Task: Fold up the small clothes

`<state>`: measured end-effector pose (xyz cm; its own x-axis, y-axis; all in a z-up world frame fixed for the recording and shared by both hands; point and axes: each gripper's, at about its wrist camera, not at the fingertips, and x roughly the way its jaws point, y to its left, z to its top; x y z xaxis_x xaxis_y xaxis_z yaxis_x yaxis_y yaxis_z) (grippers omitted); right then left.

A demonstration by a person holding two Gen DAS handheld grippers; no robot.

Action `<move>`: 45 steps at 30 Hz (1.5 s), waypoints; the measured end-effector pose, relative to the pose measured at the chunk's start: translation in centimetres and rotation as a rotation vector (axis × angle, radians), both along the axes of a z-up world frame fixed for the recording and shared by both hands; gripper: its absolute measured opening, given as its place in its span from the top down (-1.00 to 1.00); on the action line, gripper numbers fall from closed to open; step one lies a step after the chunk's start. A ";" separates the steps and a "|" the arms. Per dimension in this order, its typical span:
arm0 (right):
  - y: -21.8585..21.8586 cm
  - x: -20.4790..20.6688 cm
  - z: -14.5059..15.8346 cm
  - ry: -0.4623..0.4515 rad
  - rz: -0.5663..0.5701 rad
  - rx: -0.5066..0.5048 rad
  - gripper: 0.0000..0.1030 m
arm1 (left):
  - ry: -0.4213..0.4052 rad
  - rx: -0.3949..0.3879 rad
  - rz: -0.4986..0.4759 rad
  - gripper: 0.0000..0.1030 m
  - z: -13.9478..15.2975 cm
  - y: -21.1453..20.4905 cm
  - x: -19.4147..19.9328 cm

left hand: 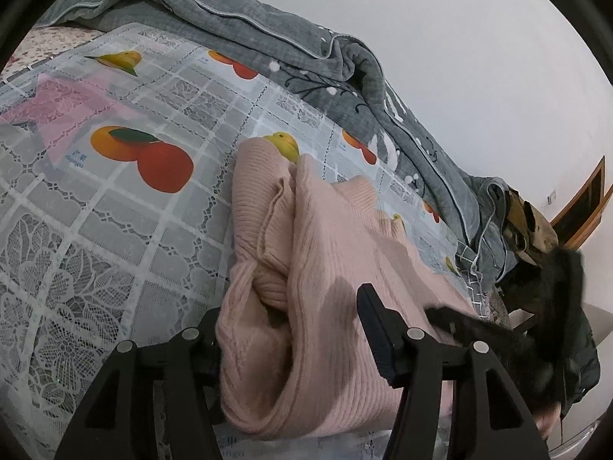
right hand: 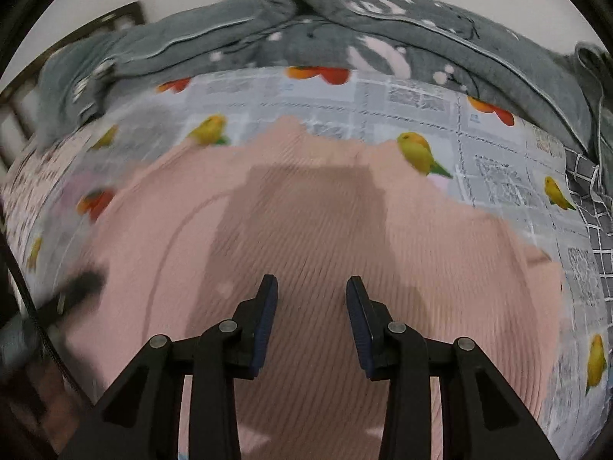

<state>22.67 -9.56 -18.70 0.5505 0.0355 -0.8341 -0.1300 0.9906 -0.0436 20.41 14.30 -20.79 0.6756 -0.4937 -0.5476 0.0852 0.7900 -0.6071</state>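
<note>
L hand-held gripper (left hand: 291, 329) wide w/ pink sweater (left hand: 325, 268) bunched between jaws, long axis running fwd; R hand-held gripper (right hand: 311, 320) part-open, empty, above it.

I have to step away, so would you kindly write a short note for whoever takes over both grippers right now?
Left gripper: jaws apart, with a bunched fold of the pink ribbed sweater lying between them; whether it is pinched cannot be told.
Right gripper: open, empty, hovering over the sweater's flat part; this view is motion-blurred.
Sweater lies on the fruit-print table cover, with the grey quilt heaped behind it.
Done: one side looks gathered and partly turned over the body.
Left: lay that fold flat, fold the rest, smooth it.
</note>
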 end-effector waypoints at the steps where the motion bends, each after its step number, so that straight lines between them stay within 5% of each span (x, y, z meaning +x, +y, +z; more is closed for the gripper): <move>1: 0.1 -0.7 0.0 -0.010 0.005 -0.012 0.27 | 0.000 -0.003 0.000 -0.09 0.0 0.0 0.0; 12: 0.7 -6.5 -2.0 -0.068 0.026 -0.036 0.26 | 0.002 -0.001 0.004 -0.06 -0.1 0.2 0.2; 15: 1.1 -7.0 -2.6 -0.120 0.015 -0.064 0.27 | 0.029 0.015 0.029 0.08 0.0 0.1 0.7; 19: 1.3 -8.2 -1.5 -0.126 0.057 -0.065 0.26 | 0.105 0.003 0.074 0.55 0.1 0.9 1.6; 22: 0.3 -11.0 0.5 -0.170 0.169 0.013 0.27 | 0.111 0.043 0.085 0.62 1.2 0.5 1.7; 26: -3.4 -14.0 2.4 -0.228 0.130 0.035 0.27 | 0.058 0.145 0.100 0.66 4.8 -1.5 1.3; 33: -13.3 -15.5 3.5 -0.209 -0.140 0.147 0.27 | -0.102 0.411 0.044 0.69 13.5 -10.5 0.9; 38: -19.3 -18.3 5.1 -0.263 -0.284 0.183 0.27 | -0.232 0.601 -0.111 0.70 17.1 -20.6 -0.1; 41: -21.5 -19.6 5.5 -0.270 -0.333 0.183 0.27 | -0.256 0.693 -0.241 0.70 16.1 -26.5 -1.4; 45: -23.4 -20.9 5.0 -0.262 -0.384 0.176 0.27 | -0.218 0.746 -0.421 0.68 11.1 -33.2 -3.6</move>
<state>1.79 -32.96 -13.75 0.7421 -0.0829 -0.6652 0.2385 0.9600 0.1465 16.77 -18.87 -9.74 0.6455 -0.2908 -0.7063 0.5120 0.8509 0.1176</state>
